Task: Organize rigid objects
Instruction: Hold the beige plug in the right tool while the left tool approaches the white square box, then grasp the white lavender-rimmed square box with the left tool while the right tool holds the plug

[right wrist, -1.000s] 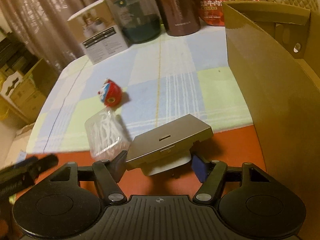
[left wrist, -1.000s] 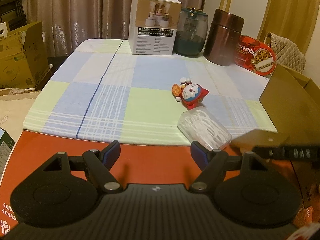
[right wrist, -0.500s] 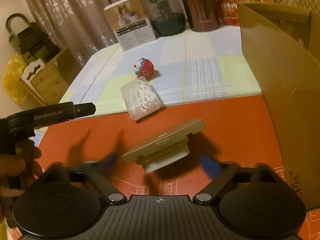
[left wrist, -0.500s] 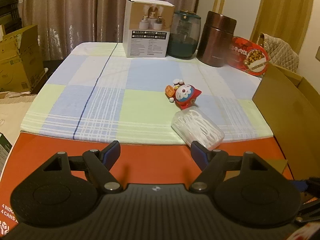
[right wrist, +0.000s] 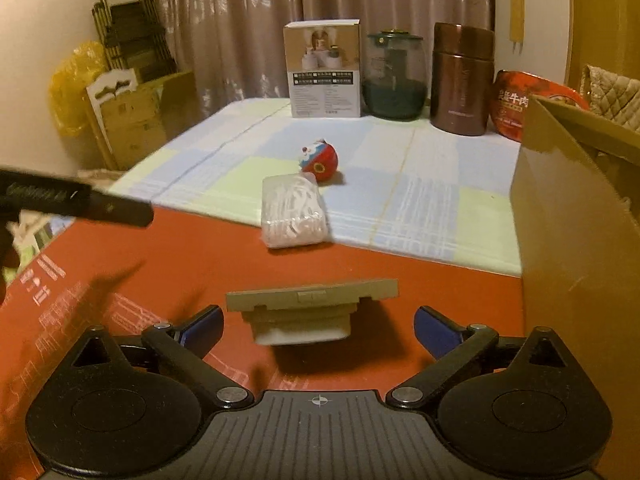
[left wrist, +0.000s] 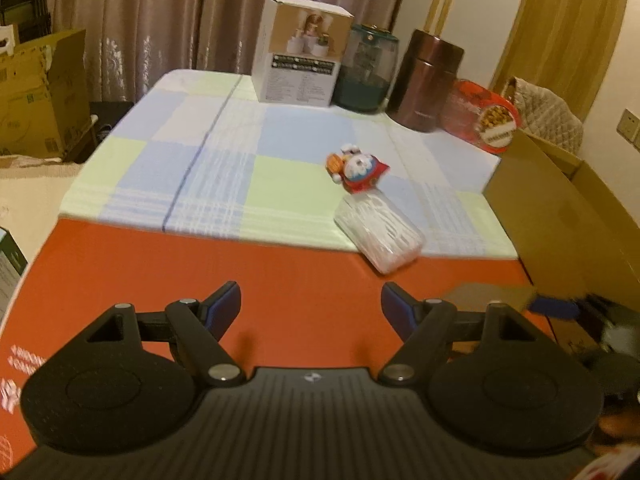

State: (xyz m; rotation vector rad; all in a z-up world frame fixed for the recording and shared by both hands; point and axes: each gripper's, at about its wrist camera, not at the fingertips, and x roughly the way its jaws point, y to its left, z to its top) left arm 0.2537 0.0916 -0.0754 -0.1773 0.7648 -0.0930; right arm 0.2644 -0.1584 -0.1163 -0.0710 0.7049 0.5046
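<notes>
Now released from the right hand-held gripper [right wrist: 318, 328], whose jaws are opening: grey wall switch [right wrist: 312, 308], down on the near red worktop [right wrist: 192, 264] between blue pads that gripped it a second ago. Left hand-held gripper [left wrist: 311, 306] agape, empty. Far right, red tin [right wrist: 516, 104] lettered "牛肉".

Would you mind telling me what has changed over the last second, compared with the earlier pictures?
The right gripper has let go of the grey wall switch: a second ago its fingers clamped it, now they are opening and the switch lies free on the red board. The left gripper stayed open and empty. The toy and floss-pick box have not moved.
</notes>
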